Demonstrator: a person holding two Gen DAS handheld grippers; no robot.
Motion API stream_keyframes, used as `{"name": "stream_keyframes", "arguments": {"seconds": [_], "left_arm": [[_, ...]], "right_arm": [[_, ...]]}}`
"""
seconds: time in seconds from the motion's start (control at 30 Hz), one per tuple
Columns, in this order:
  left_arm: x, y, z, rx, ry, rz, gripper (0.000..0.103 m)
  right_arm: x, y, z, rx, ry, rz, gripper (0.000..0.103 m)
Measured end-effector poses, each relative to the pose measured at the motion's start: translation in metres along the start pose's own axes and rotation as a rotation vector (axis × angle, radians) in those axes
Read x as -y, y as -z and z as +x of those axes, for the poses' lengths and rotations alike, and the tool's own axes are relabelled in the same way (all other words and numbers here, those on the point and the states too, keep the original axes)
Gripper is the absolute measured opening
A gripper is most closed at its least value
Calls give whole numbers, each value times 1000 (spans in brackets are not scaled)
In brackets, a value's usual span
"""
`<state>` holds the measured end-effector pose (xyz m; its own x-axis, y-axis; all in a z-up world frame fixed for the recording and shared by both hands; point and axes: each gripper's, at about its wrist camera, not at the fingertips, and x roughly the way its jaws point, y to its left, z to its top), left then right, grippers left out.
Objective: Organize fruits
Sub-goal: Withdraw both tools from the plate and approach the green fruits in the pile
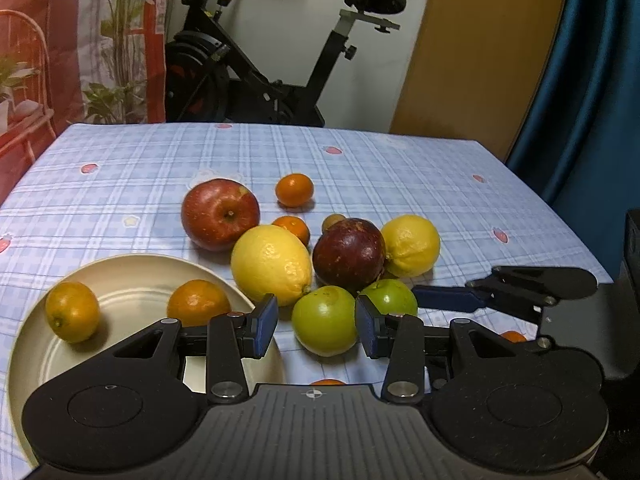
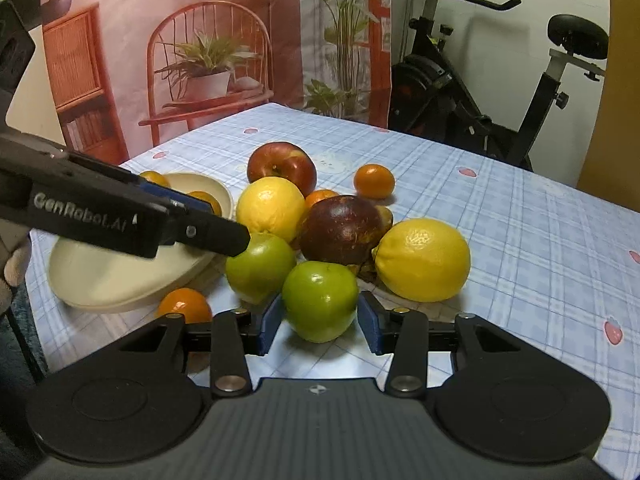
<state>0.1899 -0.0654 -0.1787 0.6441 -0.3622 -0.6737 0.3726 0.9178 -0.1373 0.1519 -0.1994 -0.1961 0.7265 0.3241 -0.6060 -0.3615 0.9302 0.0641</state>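
Left wrist view. The left gripper [image 1: 316, 326] hovers low over the tabletop [image 1: 400, 168], which is covered in a blue checked cloth; its blue pads stand wide apart and empty, with a round green apple [image 1: 325, 320] just beyond them. A second green apple [image 1: 394, 298] lies just right of the first. Behind these sit a large yellow lemon [image 1: 272, 265], a dark red apple [image 1: 349, 255], a second yellow lemon [image 1: 411, 245], a bright red apple [image 1: 220, 214] and a small orange tangerine [image 1: 294, 189]. Left of the green apple, a round cream plate [image 1: 132, 276] holds two tangerines.

Right wrist view. The right gripper [image 2: 322, 322] has its blue pads open on either side of the near green apple [image 2: 320, 300], apparently not pressing it. The left gripper's black finger crosses above the plate [image 2: 116, 280].
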Motion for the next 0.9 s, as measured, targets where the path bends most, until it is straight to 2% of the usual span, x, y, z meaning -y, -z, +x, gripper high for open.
{"name": "stream_keyframes", "arguments": {"seconds": [0.37, 0.77, 0.9], "left_arm": [[2, -4, 20, -49, 19, -2, 45], [7, -10, 33, -79, 15, -3, 50], [8, -10, 28, -70, 50, -5, 52]], "right_arm": [[10, -2, 4, -15, -26, 35, 47], [25, 12, -21, -10, 22, 118, 47], [29, 15, -26, -5, 32, 139, 47]]}}
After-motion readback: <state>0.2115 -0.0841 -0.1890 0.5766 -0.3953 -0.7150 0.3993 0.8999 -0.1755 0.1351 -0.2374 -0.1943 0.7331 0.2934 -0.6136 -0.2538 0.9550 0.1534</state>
